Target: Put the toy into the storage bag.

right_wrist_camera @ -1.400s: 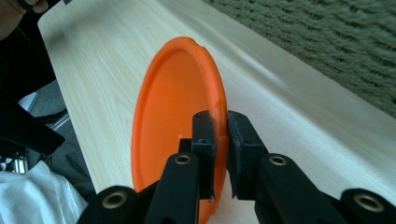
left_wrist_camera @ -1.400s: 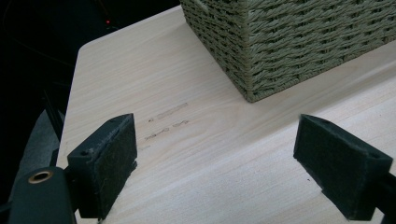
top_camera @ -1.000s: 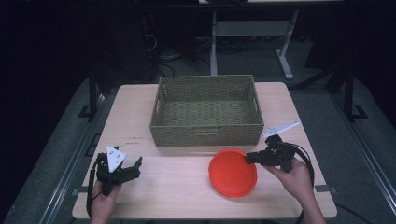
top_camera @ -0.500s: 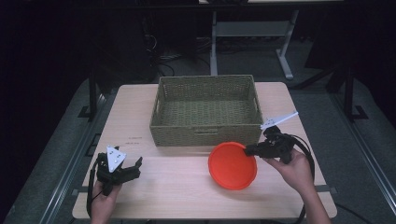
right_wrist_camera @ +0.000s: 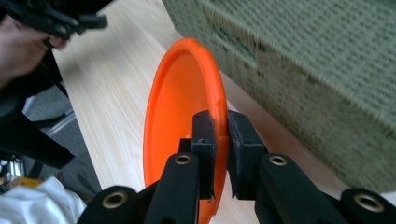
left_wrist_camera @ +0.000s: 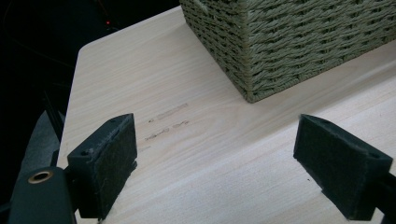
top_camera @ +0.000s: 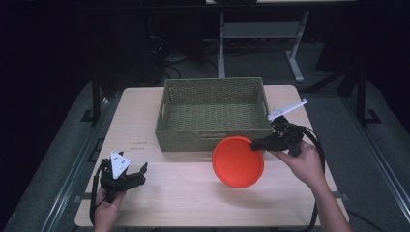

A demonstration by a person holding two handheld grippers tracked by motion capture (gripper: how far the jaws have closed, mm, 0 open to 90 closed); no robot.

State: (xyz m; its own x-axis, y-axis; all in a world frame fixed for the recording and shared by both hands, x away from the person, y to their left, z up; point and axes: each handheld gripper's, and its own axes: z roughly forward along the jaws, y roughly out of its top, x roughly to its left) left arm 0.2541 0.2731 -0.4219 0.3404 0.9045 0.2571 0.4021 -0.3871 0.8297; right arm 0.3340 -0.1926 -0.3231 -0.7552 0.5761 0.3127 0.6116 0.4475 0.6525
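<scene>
An orange plate hangs tilted above the table, just in front of the woven basket. My right gripper is shut on the plate's right rim. In the right gripper view the plate stands on edge with its rim pinched between the two pads, the basket wall close on the right. My left gripper rests open at the table's front left corner. In the left gripper view its pads stand wide apart over bare wood, the basket corner ahead.
The light wooden table has free room in front of the basket and along its left side. Dark floor, cables and a metal stand lie beyond the far edge.
My right gripper has lifted the orange plate off the table and tipped it up, moving it toward the basket. The left gripper has stayed where it was.
</scene>
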